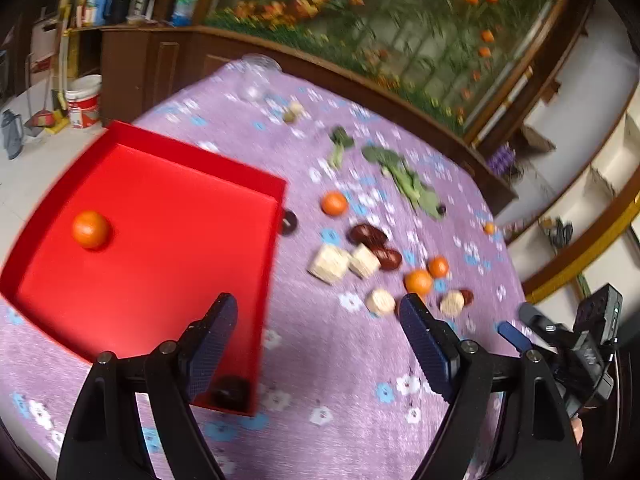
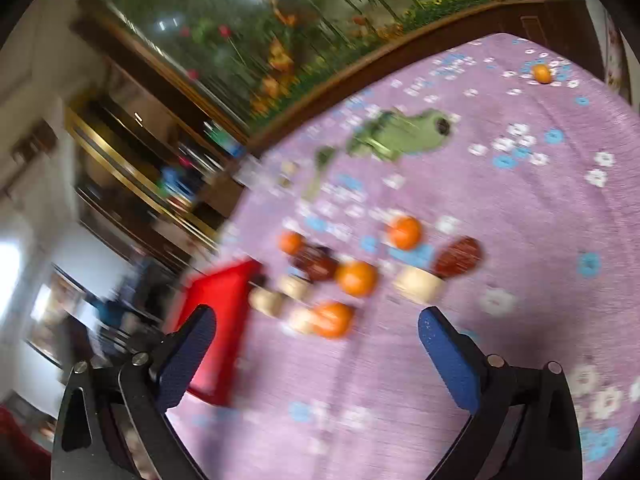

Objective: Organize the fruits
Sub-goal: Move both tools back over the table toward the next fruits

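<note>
A red tray [image 1: 160, 264] lies on the purple flowered cloth and holds one orange [image 1: 90, 229]. Loose oranges [image 1: 334, 203] [image 1: 418, 282] [image 1: 438, 267], dark red dates [image 1: 368, 235] and pale cut corn pieces [image 1: 329, 264] lie to its right. My left gripper [image 1: 318, 310] is open and empty above the tray's right edge. The right gripper [image 1: 516, 336] shows at the far right of the left wrist view. My right gripper [image 2: 316, 326] is open and empty, just short of an orange [image 2: 332, 319]. More oranges [image 2: 356, 278] [image 2: 405, 233], a date [image 2: 458, 257] and the tray [image 2: 216, 320] show there, blurred.
Green leafy vegetables [image 1: 412, 184] lie at the back of the table [image 1: 340, 360], with a clear cup [image 1: 256, 76] at the far edge. A lone orange [image 2: 542, 73] sits far right. A wooden-framed glass cabinet [image 1: 400, 32] stands behind the table. A white bucket [image 1: 84, 100] stands on the floor.
</note>
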### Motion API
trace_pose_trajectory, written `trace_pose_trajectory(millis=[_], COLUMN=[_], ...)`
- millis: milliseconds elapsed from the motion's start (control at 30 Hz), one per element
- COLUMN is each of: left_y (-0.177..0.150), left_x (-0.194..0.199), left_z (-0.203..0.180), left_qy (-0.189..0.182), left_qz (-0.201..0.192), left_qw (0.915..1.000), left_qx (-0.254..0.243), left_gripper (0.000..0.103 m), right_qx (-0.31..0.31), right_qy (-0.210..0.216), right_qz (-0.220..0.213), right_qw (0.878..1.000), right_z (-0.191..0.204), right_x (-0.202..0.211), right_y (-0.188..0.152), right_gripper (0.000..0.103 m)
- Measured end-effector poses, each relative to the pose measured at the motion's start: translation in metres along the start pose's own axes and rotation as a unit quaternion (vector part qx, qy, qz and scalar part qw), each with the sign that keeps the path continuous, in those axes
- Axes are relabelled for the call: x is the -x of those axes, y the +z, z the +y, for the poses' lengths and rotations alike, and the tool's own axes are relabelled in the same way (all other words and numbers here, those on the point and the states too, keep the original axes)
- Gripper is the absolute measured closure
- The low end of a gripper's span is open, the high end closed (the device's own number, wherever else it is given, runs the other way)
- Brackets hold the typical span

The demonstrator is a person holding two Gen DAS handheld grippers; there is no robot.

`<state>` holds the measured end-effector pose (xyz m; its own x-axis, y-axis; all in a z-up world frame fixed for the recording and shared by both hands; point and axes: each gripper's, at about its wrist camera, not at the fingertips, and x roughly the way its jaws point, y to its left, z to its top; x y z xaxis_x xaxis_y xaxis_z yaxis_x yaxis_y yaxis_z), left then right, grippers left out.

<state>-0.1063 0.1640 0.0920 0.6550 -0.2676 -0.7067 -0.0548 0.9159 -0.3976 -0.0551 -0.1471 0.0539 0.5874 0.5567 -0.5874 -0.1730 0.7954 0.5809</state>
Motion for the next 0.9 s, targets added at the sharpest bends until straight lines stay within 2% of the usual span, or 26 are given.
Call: trace_pose_trajectory(millis=[33,100,167,333,467,533,567,767,900], left_y=[-0.001,-0.005,-0.007,-0.009,0.002,0.011,0.014,0.024,0.026], left_x=[-0.006,-0.015,-0.024,-0.04,-0.057,-0.068,-0.073,-0.108,-0.121], left_z=[-0.003,-0.007,-0.012,-0.026,-0.033,-0.034,-0.034,-0.033,-0.034], left_qy=[0.0,0.004,0.008,0.036,0.037,0.043,0.045,0.066,0.063], left_qz=[0.008,0.017,0.024,0.021,0.026,0.034,0.035,0.059,0.078], left_qw=[1.0,0.9998,0.9996,0.9976,0.9954,0.9945,0.9941,0.9895,0.9877], left_qx=[-0.003,-0.008,-0.015,-0.055,-0.084,-0.09,-0.093,-0.114,-0.12], left_gripper=[0.021,0.021,0.021,0.023,0.047,0.052,0.052,0.053,0.062], right_qx=[0.008,0.024,0.048,0.1,0.131,0.142,0.148,0.181,0.181], right_qy=[-0.006,-0.02,-0.03,-0.027,-0.031,-0.035,-0.036,-0.052,-0.055], right_qz=[0.007,0.023,0.031,0.047,0.05,0.052,0.054,0.055,0.063], right_qw=[1.0,0.999,0.998,0.994,0.99,0.988,0.987,0.981,0.98], right_z=[-0.003,-0.003,-0.001,0.011,0.024,0.029,0.031,0.044,0.043], right_x=[-0.002,-0.008,-0.014,-0.03,-0.046,-0.054,-0.057,-0.075,-0.086], right_y=[-0.002,-0.005,-0.012,-0.024,-0.023,-0.023,-0.023,-0.024,-0.023], right_gripper=[0.013,0.028,0.032,0.033,0.035,0.04,0.043,0.044,0.044])
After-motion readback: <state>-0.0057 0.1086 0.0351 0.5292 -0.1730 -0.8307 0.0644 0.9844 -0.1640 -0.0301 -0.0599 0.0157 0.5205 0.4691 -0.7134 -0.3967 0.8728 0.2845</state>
